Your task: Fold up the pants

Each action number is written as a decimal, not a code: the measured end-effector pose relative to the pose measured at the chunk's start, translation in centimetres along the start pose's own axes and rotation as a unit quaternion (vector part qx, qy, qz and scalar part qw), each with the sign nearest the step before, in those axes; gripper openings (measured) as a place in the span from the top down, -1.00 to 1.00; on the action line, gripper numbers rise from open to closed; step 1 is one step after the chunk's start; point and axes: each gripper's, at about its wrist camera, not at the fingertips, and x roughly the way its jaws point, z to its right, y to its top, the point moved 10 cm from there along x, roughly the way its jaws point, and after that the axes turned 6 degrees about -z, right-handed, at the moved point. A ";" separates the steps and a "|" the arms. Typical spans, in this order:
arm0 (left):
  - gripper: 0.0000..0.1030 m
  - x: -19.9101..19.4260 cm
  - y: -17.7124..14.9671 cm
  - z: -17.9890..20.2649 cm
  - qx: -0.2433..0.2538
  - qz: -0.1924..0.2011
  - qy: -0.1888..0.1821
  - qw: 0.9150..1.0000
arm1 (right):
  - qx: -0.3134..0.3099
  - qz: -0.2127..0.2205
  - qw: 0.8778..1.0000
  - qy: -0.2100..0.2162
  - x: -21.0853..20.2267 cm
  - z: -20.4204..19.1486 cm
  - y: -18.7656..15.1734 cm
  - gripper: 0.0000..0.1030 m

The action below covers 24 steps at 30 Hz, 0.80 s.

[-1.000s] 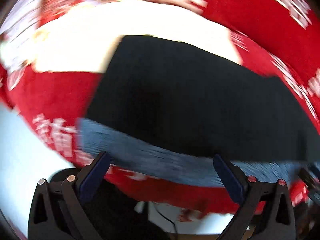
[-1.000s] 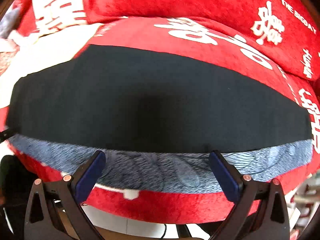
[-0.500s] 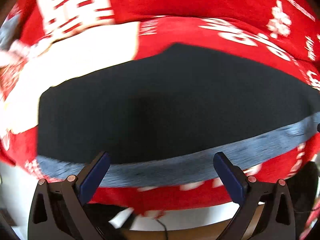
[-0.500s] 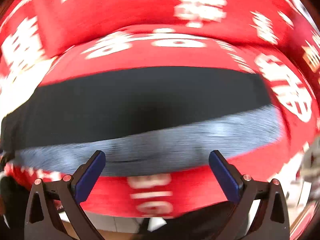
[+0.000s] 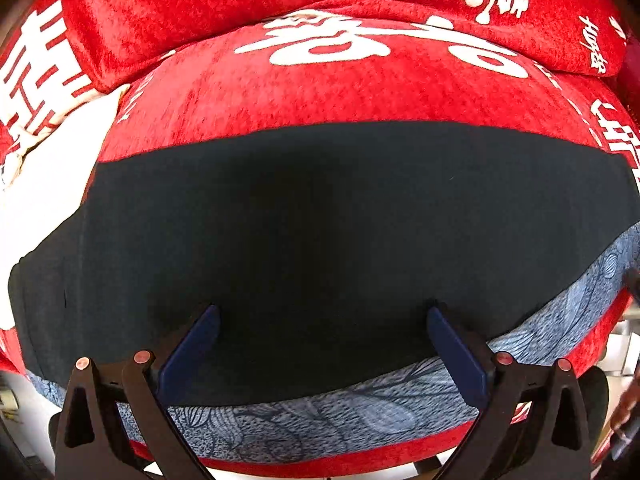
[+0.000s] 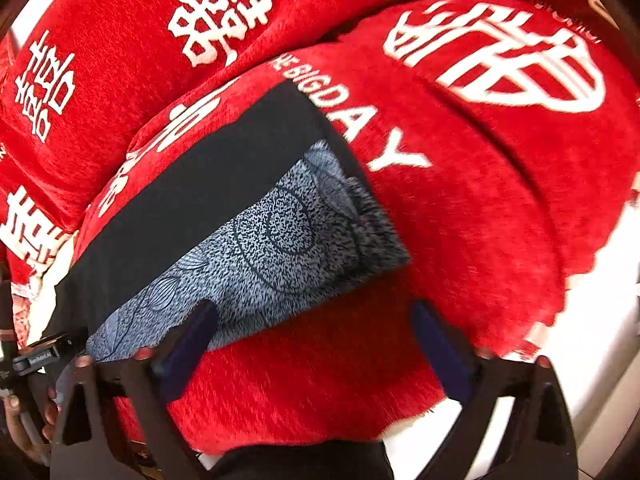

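While both tongs [image 5: 322, 344] [image 6: 314, 340] gape empty, red cover [image 6: 460, 216] reads "BIGDAY" beside pants [image 6: 192, 200].

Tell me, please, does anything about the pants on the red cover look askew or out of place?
Nothing stands out. The pants lie flat and smooth on the red cover, dark fabric above, a patterned grey-blue band along the near edge. Both hand-held grippers hang open above them, holding nothing.
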 end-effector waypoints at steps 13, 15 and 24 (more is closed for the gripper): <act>-1.00 -1.6 2.2 3.9 -0.015 0.030 -0.003 0.999 | 0.025 0.055 0.995 0.083 -0.5 -1.5 4.0 0.55; -1.00 -1.9 2.8 5.7 -0.003 0.033 -0.009 0.999 | 0.010 0.060 0.996 0.068 -0.6 -1.9 3.9 0.55; -1.00 0.1 2.5 8.6 -0.013 0.006 -0.006 1.000 | 0.018 0.049 0.993 0.102 0.5 -3.1 4.1 -0.11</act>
